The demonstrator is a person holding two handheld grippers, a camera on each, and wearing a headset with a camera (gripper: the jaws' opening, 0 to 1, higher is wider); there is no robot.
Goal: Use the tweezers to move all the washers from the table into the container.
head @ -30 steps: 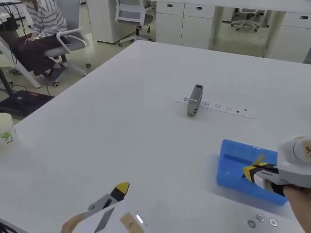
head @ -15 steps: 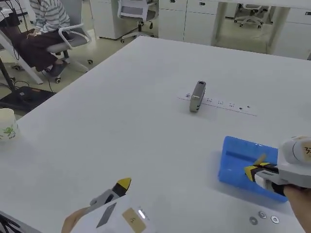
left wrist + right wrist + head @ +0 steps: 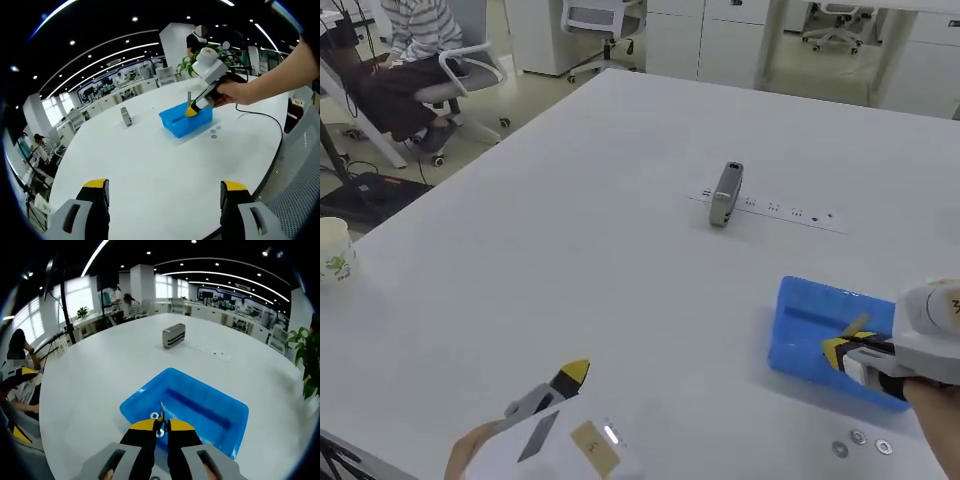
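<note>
Three washers lay on the bench just beside the blue container, behind the right gripper and far nearer it than the wide-open left gripper. That right gripper, clamped on the tweezers, pointed over the blue container.

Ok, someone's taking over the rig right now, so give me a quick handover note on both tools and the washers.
Left tool: open, empty, above the table.
Right tool: shut on the tweezers, tips inside the blue container.
Done: what look like washers lie in the container by the tips; count unclear.
To do: three washers on the table beside the container, near the right tool.
</note>
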